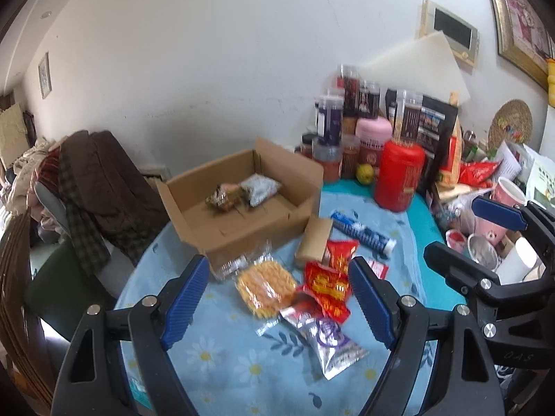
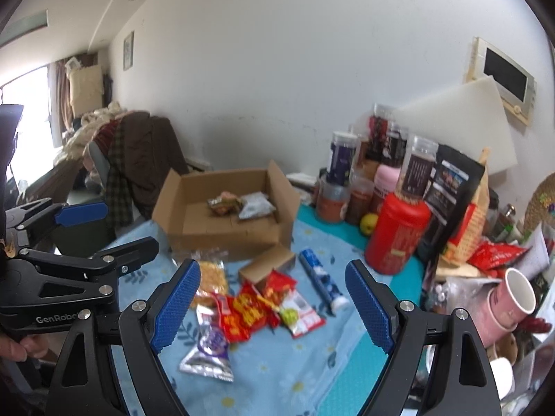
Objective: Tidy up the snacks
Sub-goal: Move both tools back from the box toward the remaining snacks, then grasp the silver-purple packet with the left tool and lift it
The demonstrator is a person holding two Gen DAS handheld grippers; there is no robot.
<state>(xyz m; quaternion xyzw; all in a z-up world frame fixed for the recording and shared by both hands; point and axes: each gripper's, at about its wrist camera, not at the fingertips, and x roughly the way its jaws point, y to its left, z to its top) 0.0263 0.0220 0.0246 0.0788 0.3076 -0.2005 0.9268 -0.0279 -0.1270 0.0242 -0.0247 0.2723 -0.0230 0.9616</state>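
Several loose snack packets lie on the blue flowered tablecloth (image 1: 222, 357): a yellow pack (image 1: 265, 284), red packets (image 1: 327, 287), a silver-purple packet (image 1: 329, 343), a blue-white tube (image 1: 362, 230) and a small brown box (image 1: 314, 239). Behind them stands an open cardboard box (image 1: 242, 242) holding a few packets (image 1: 260, 189). My left gripper (image 1: 277, 298) hangs open above the yellow and red packs, touching nothing. In the right wrist view my right gripper (image 2: 274, 305) is open over the red packets (image 2: 242, 315), with the tube (image 2: 322, 280) beside them. Each gripper shows in the other's view.
Jars (image 1: 329, 118), a red canister (image 1: 399, 178) and a black bag (image 1: 433, 128) crowd the back right. Pink cups (image 2: 513, 298) and clutter fill the right edge. A chair draped with clothes (image 1: 93, 187) stands left of the table. A hand (image 2: 14, 346) holds the left gripper.
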